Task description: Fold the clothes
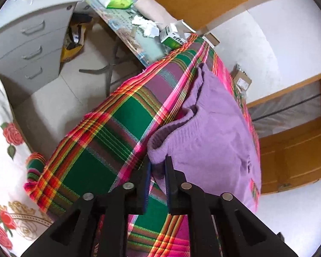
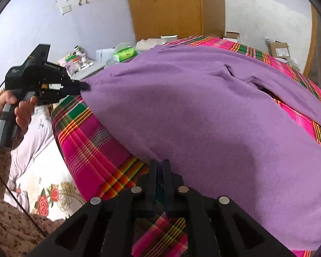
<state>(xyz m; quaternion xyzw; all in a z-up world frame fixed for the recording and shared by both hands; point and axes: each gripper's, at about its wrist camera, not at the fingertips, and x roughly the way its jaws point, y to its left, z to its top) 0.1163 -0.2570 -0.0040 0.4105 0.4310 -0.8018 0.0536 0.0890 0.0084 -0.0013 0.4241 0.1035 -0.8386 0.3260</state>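
A purple knit garment lies spread over a table covered with a pink, green and red plaid cloth. In the left wrist view my left gripper is shut on the garment's rolled hem at its near corner. The right wrist view shows that same left gripper pinching the garment's left corner, held by a person's hand. My right gripper is shut on the garment's near edge, with its fingers almost touching. The garment's far side hangs over the table and is hidden.
A grey drawer cabinet stands at the left. A side table carries a green wipes pack, tissues and a green box. Floral bedding lies close by. A wooden wardrobe and cardboard boxes stand behind.
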